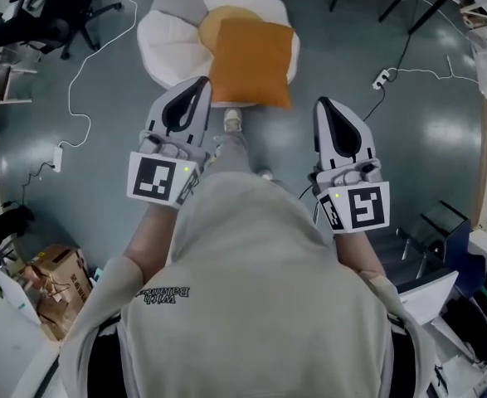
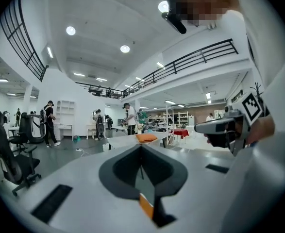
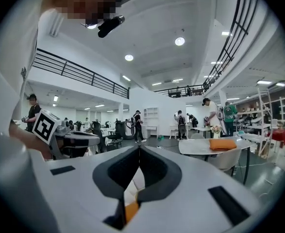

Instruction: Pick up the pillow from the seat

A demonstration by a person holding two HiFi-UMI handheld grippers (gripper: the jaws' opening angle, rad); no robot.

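Grey office floor w/ a white round seat [image 1: 172,44] in front of the person; orange pillow [image 1: 251,60] lies flat on it, towards its right side, its lower edge hanging past the rim. Left gripper [image 1: 202,81] & right gripper [image 1: 322,100] are held side by side, apart, both w/ jaws fully closed & nothing between them. Neither touches the pillow. Cardboard box [image 1: 56,284] at lower left; white cable [image 1: 81,73] trails across the floor.
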